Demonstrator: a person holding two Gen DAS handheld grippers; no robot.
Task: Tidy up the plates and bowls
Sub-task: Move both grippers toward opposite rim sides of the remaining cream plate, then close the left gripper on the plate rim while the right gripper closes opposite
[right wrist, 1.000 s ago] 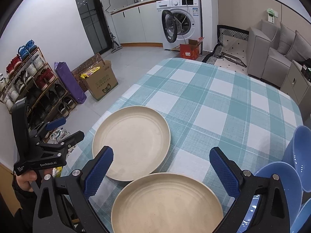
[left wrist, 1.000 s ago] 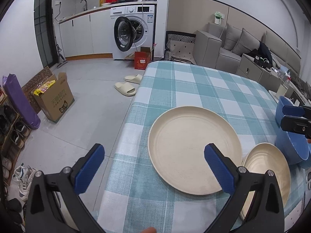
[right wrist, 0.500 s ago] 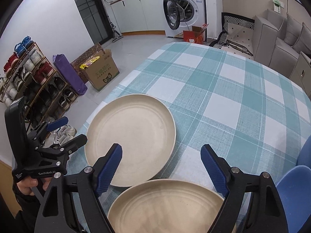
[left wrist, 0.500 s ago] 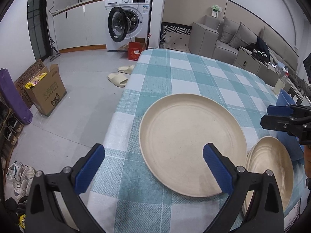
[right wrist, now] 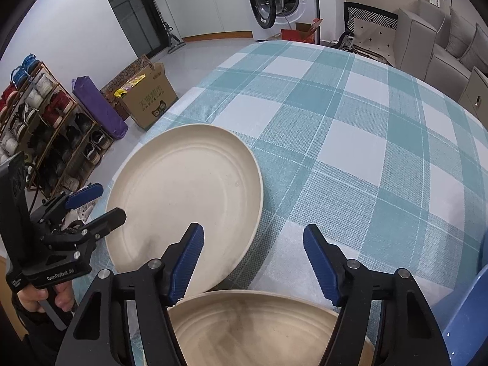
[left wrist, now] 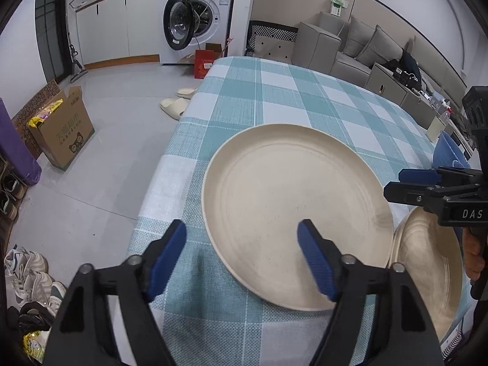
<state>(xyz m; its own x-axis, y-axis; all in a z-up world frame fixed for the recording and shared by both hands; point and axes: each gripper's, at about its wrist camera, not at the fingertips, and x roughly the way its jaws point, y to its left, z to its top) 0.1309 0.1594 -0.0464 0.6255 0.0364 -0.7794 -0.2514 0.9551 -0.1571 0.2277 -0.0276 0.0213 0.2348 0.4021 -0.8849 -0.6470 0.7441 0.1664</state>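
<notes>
Large round cream plate (left wrist: pixel 292 213) of matte, faintly speckled material with concentric ridges inside a raised rim, lying flat near the table's left edge on a teal-and-white checked woven tablecloth (left wrist: pixel 274 97). Second round cream plate (right wrist: pixel 256 329), similarly ridged, lies just beside it, their rims nearly touching. Glossy blue bowls (left wrist: pixel 450 152) sit at the table's right side. Left gripper (left wrist: pixel 242 251), black with ribbed blue pads, jaws spread wide astride the large plate's near rim, holding nothing; right gripper (right wrist: pixel 253 259) likewise wide above the second plate. Background: white washing machine (left wrist: pixel 195 18), grey sofa (left wrist: pixel 360 45), cardboard box (left wrist: pixel 61 128), shoe rack (right wrist: pixel 39 122).
</notes>
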